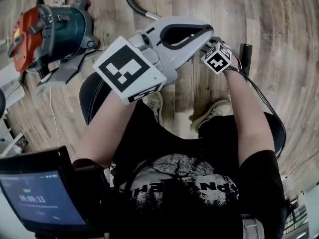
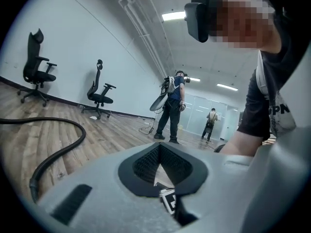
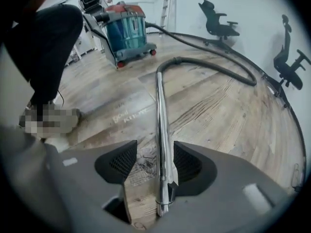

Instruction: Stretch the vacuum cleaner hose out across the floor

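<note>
The vacuum cleaner [image 1: 50, 31], teal with a red top, stands on the wooden floor at the upper left. Its black hose [image 3: 214, 67] loops across the floor into a chrome wand [image 3: 160, 125]. The wand's near end lies between the jaws of my right gripper [image 3: 154, 161], closer to the right pad; the pads stand apart and do not press on it. My left gripper [image 1: 208, 34] is held up over the right one, shut and holding nothing. In the left gripper view a stretch of hose [image 2: 58, 149] curves over the floor beyond my left gripper [image 2: 160, 152].
Two office chairs [image 3: 218, 21] stand by the far wall, and a ladder [image 3: 166, 4] leans behind the vacuum cleaner [image 3: 127, 30]. Two people [image 2: 172, 108] stand far down the room. My shoes [image 1: 212, 112] are below the grippers. A dark screen [image 1: 37, 198] sits at the lower left.
</note>
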`<state>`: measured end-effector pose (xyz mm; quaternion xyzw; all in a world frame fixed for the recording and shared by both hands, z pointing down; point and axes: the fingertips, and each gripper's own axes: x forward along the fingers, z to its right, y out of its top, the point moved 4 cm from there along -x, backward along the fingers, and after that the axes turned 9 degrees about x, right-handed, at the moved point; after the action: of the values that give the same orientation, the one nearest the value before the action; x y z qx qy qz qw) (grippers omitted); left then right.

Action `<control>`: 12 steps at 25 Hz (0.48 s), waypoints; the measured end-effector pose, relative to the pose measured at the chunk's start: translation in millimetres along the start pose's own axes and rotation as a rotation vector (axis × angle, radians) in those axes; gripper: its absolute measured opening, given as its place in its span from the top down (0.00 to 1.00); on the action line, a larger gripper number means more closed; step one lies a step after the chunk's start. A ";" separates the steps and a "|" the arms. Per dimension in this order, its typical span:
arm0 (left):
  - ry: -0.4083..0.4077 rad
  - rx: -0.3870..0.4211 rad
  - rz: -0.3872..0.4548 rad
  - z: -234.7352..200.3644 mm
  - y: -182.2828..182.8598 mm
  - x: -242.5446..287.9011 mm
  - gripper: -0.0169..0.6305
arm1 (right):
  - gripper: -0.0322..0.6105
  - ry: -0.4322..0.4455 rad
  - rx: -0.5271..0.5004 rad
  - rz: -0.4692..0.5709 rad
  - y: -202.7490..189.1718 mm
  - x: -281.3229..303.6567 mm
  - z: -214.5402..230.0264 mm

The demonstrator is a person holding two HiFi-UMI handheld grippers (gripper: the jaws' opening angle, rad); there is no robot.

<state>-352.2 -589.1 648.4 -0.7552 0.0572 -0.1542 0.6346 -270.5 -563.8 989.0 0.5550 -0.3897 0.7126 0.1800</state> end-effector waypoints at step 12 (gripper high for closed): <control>0.131 -0.005 -0.071 -3.5 -47.9 -45.9 0.97 | 0.69 -0.053 -0.019 -0.183 -22.3 88.2 17.3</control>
<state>-401.8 -570.5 688.2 -0.7466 0.0724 -0.2256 0.6216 -272.0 -578.3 1080.5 0.6051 -0.3488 0.6745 0.2391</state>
